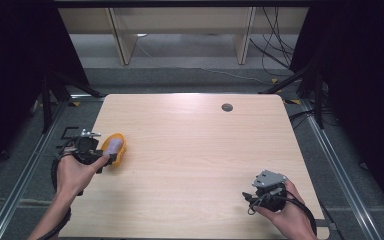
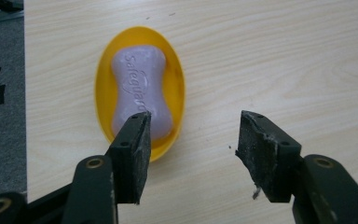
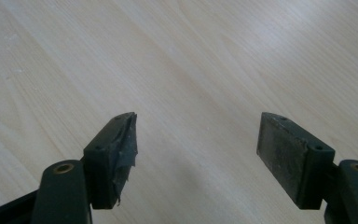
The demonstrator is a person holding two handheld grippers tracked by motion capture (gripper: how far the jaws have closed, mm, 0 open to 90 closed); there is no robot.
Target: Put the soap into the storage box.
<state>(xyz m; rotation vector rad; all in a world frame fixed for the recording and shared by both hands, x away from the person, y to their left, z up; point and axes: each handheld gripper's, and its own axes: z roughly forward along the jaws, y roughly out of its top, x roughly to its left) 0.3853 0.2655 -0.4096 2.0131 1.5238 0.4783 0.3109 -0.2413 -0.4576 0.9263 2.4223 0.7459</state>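
Note:
A yellow oval soap dish [image 1: 122,151] [image 2: 178,84] lies near the table's left edge, holding a pale purple bar of soap [image 1: 113,145] [image 2: 139,88]. My left gripper [image 1: 109,160] [image 2: 193,123] hovers just on the near side of the dish and is open. Its left jaw overlaps the dish's near end in the left gripper view, and nothing is between the jaws. At the table's near right, my right gripper [image 1: 250,197] [image 3: 196,126] is open over bare wood with nothing between its jaws.
The light wooden table [image 1: 195,150] has a dark round cable hole [image 1: 227,107] at the far right. The table's left edge runs close beside the dish, with grey floor [image 2: 0,102] beyond it. Wooden shelving legs and cables stand behind the table.

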